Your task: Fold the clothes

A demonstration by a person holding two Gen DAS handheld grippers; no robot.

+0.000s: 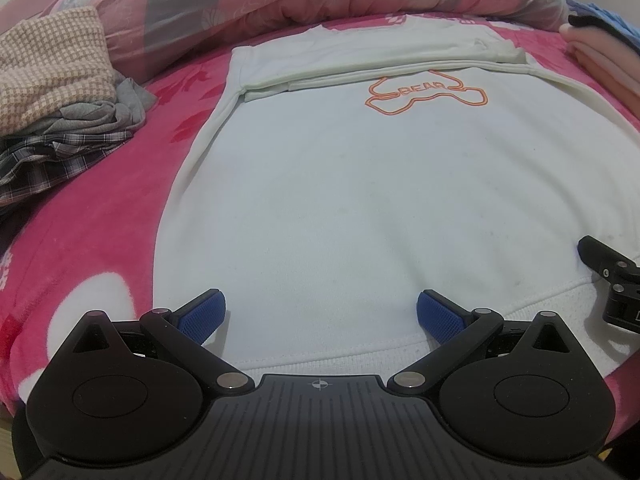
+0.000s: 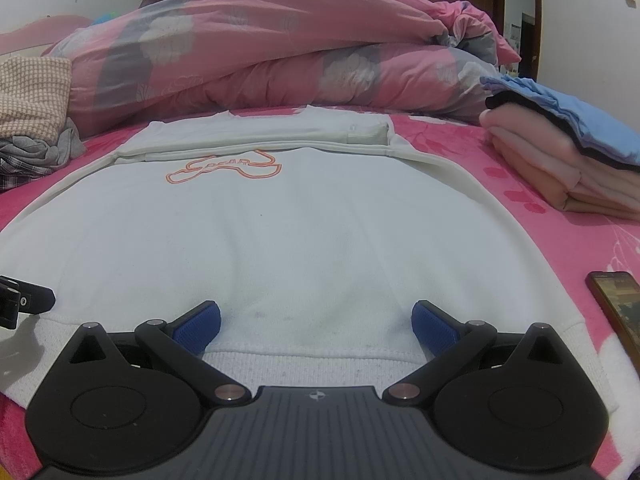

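My white sweatshirt point(image 1: 340, 200) carries an orange outline logo point(image 1: 426, 96); the blanket point(image 1: 100, 208) is pink-flowered, my pads point(image 1: 202, 316) blue, the stack point(image 2: 560, 160) peach, black, blue.

Dim, flat indoor light with soft shadows; both views sharp centrally, bending and darkening at fisheye corners.

Right gripper point(image 2: 316, 320), jaws spread wide, sits at the white sweatshirt point(image 2: 304, 232) hem.
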